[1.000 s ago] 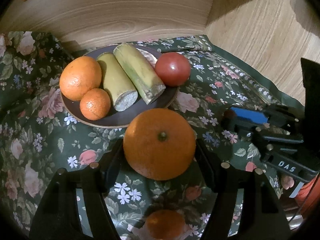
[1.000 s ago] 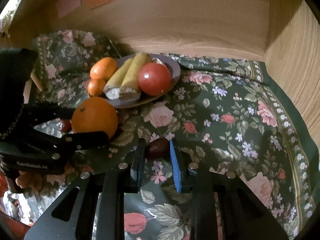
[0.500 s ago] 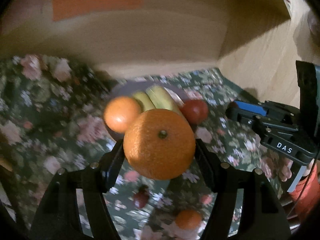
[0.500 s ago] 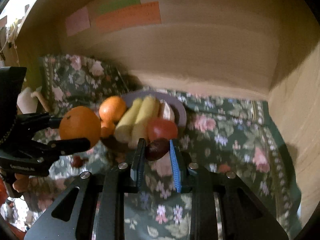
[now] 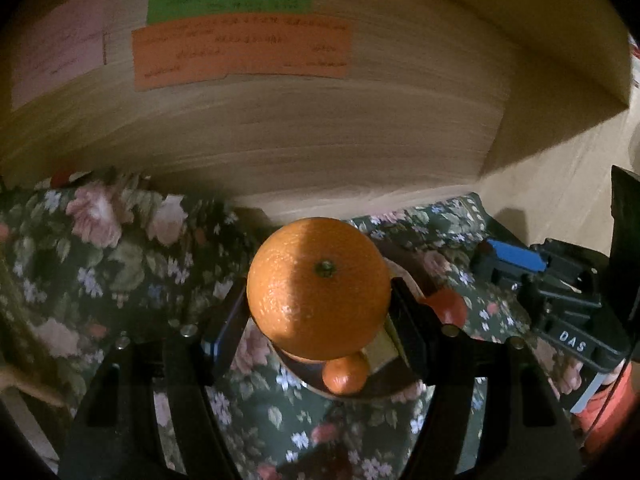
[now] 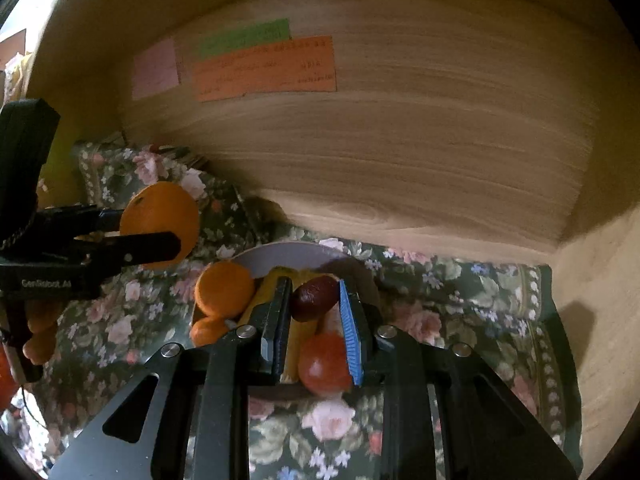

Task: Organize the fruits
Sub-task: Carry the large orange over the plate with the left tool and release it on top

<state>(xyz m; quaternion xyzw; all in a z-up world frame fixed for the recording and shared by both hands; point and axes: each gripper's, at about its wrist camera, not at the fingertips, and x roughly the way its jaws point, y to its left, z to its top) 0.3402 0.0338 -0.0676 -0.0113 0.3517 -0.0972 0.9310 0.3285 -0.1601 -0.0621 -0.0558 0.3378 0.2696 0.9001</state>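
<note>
Left wrist view: left gripper (image 5: pixel 320 312) clamped on large orange (image 5: pixel 318 288), above plate (image 5: pixel 384 390).
Right wrist view: right gripper (image 6: pixel 314 312) clamped on dark red fruit (image 6: pixel 314 297).

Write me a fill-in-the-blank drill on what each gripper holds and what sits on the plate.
1. The left gripper is shut on a large ____.
2. The right gripper holds a small dark ____ fruit above the plate.
3. On the plate, the round red fruit is a ____.
4. Against the wooden wall, the green note hangs ____ the orange note.

Missing words: orange; red; tomato; above
</note>
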